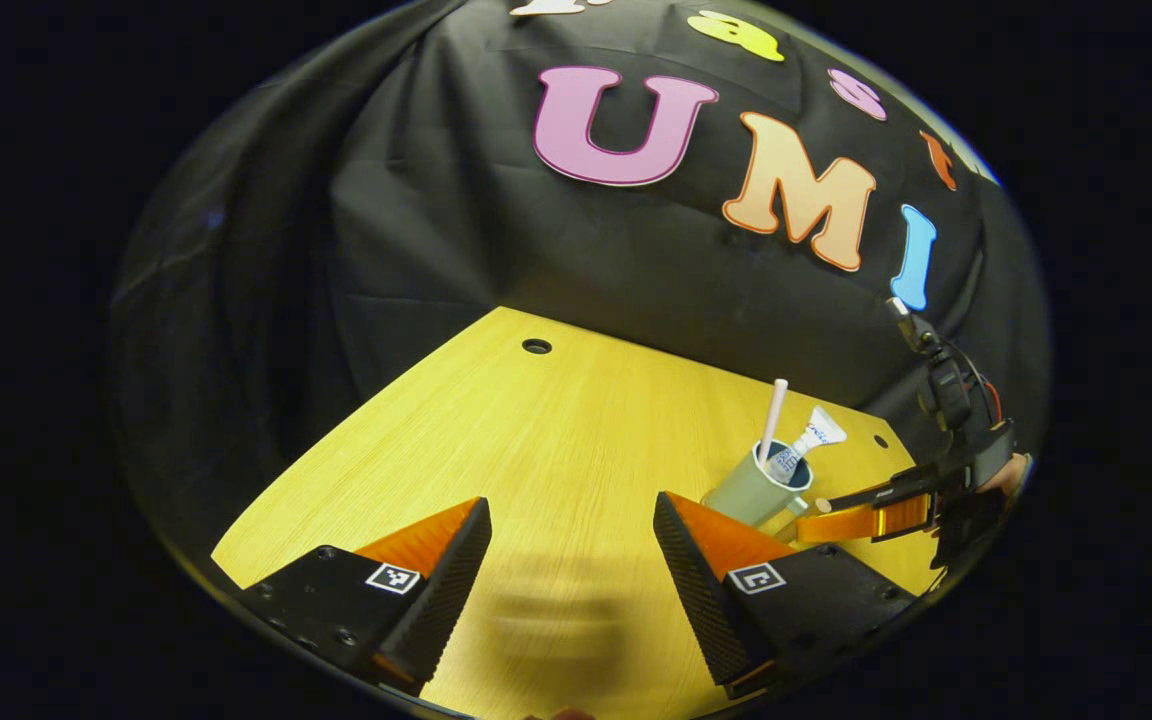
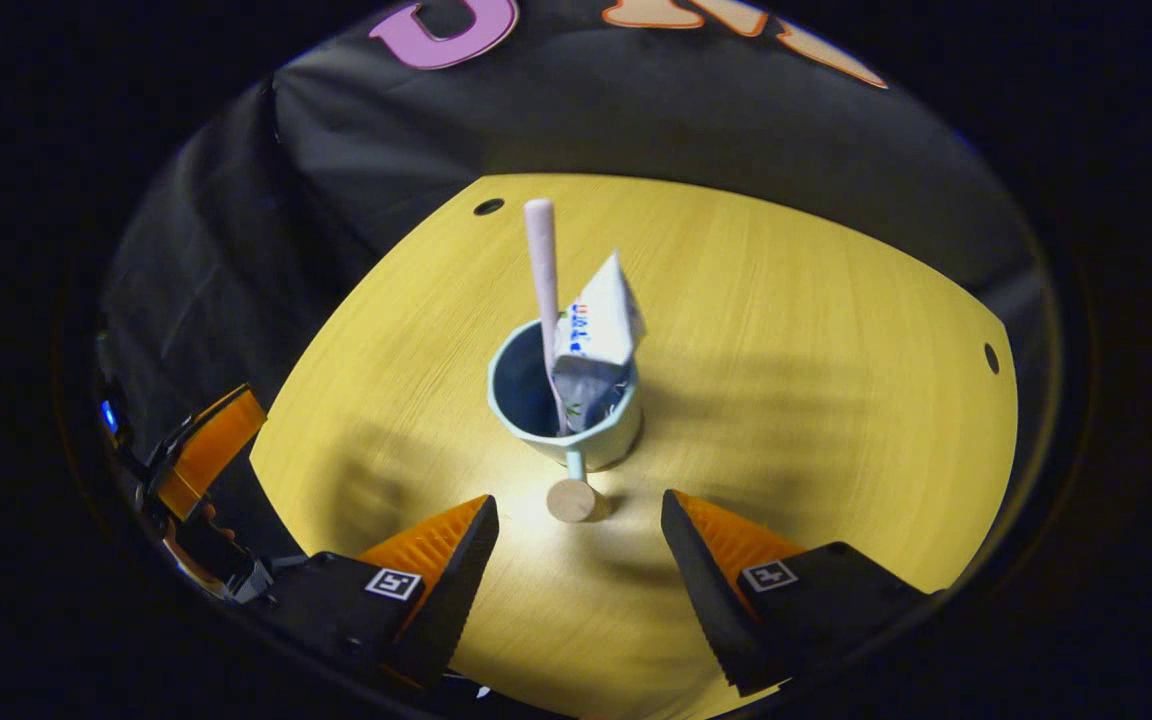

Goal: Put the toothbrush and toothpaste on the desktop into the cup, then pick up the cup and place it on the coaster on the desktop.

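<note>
Since the toothbrush (image 2: 541,290) and the toothpaste tube (image 2: 596,330) both stand inside the cup (image 2: 564,400), the first half of the task looks done; what is left, as I judge it, is to grasp the cup and carry it to the coaster, which I cannot pick out on the desktop (image 2: 786,350).

Going left to right in the right gripper view: at the far left edge the left gripper (image 2: 201,455) shows as an orange finger on black hardware. Next comes the right gripper (image 2: 576,545), its ribbed black pads on orange wedge fingers spread wide and empty, aimed at the cup. Between them sits the cup's handle (image 2: 572,495), a short stem ending in a round wooden-looking knob. The cup itself is pale green, smooth and glossy like ceramic or plastic, with a dark blue inside. The toothbrush handle is a slim, matte pink stick leaning on the left rim; the tube just to its right is soft and crinkled, its flat crimped end upward.

In the left gripper view that gripper's own fingers (image 1: 451,570) are also released and hold nothing above the bare yellow wood-grain desktop, and the cup stands to the right.
</note>
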